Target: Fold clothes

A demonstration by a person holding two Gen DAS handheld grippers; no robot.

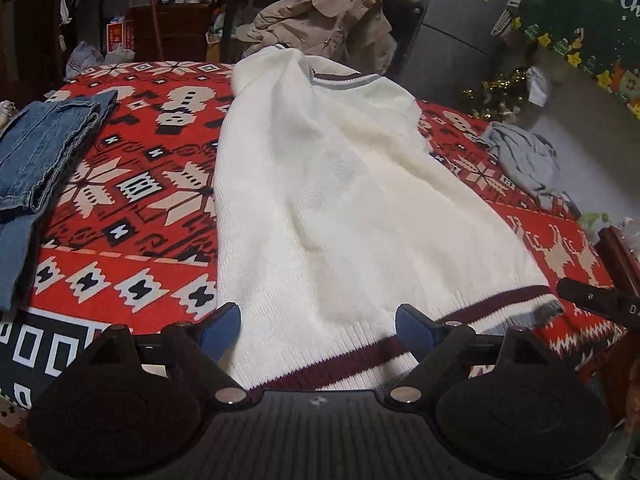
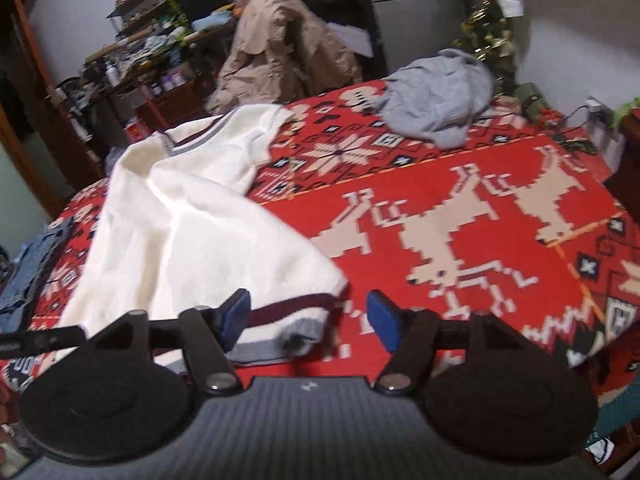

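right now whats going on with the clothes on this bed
A person with tongs in each hand is folding clothes on a red patterned blanket. A white sweater lies spread out, its striped hem nearest. The left tongs and right tongs both stand open at that hem, gripping nothing. Folded jeans lie on one side; a crumpled grey garment waits at the far side.

- Your left gripper (image 1: 318,326) is showing black linkage arms, blue pads, silver pivot screws at six o'clock.
- Your right gripper (image 2: 308,320) is wearing the same ribbed grey body.
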